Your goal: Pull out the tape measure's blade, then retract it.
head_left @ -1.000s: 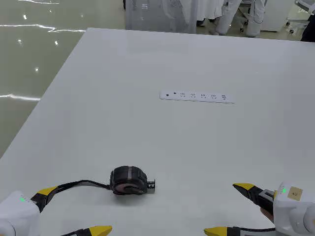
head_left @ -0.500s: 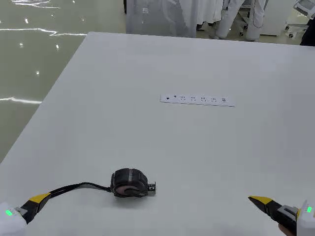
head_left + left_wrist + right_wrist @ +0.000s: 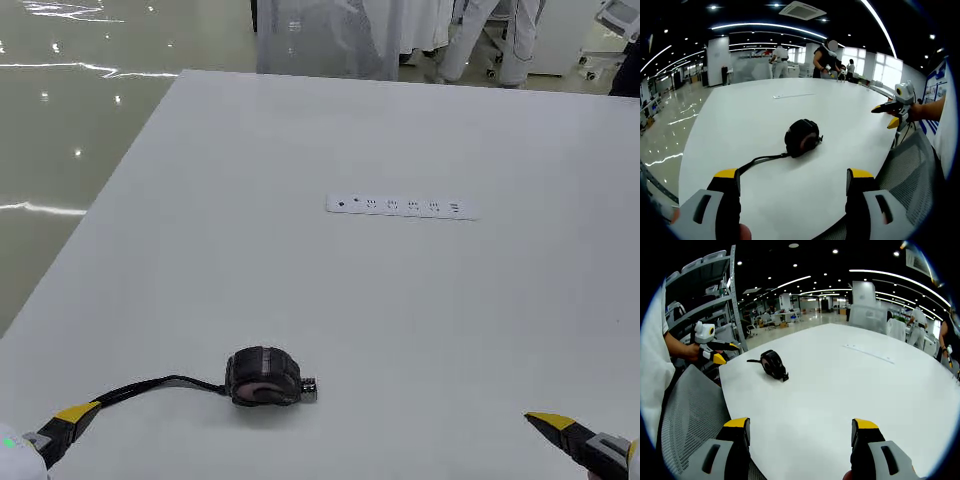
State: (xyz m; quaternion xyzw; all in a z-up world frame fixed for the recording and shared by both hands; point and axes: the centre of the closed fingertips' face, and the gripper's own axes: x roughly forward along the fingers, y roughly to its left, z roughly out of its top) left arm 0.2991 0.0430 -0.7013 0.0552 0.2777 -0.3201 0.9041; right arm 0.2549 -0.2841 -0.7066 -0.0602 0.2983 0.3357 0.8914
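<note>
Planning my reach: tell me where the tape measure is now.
Head view: the tape measure lies on the white table near the person's edge, left of centre, nearer the left gripper, with the power strip farther across the table.

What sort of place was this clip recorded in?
Probably a large open lab or workshop hall. There is a big white worktable on a glossy floor, with metal storage racks, long ceiling light strips, and people in white clothing at the far end.

White workbench (image 3: 420, 300), broad and matte. Power strip (image 3: 400, 205) lies flat toward its far edge. Glossy floor (image 3: 60, 120) beyond the left edge. Ceiling light strips (image 3: 760, 24); metal shelving (image 3: 700, 262).
</note>
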